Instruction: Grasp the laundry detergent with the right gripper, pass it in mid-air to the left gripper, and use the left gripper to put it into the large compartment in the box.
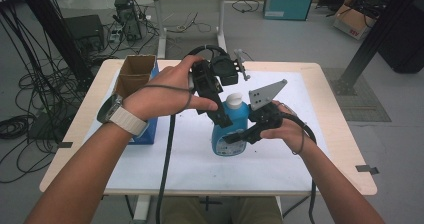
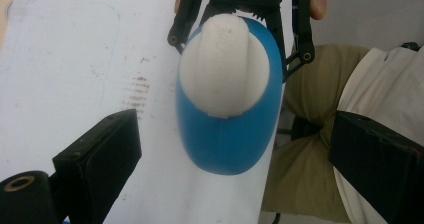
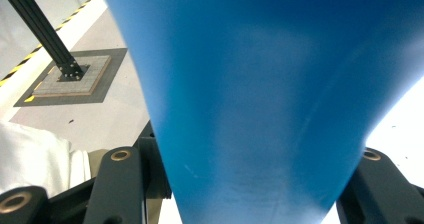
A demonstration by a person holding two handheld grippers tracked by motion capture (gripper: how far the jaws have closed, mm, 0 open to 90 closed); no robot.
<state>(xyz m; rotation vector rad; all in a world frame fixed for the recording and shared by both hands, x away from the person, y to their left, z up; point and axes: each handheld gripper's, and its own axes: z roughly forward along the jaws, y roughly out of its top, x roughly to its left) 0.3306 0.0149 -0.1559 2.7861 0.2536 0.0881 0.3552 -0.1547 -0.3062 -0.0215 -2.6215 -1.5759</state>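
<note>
Forearms: two, entering from the bottom edge of the high view, left one with a watch (image 1: 111, 109) at the wrist.
Right gripper (image 1: 239, 135): centre of the high view, just right of the bottle; jaws clamped on the bottle's lower body, one at each side; grey plate (image 1: 266, 93) on top.
Right gripper view: blue bottle wall (image 3: 260, 94) close up between the two black jaws, which press it at lower left and lower right.
Left gripper (image 1: 222, 118): centre of the high view, angled down beside the bottle's neck; jaws spread wide, holding nothing.
Left gripper view: jaws at lower left and lower right, well apart, bottle between them and clear of both.
Bottle (image 1: 229, 129): blue, upright, centre of the high view, on the mat.
Cap (image 2: 224, 69): white, on the bottle, upper centre of the left gripper view.
Mat (image 1: 185, 164): white, covering most of the table (image 1: 345, 149).
Box (image 1: 134, 79): open cardboard, blue sides, left of centre, behind the left hand (image 1: 162, 89).
Background: cables and a second desk on the floor, top of the high view.
</note>
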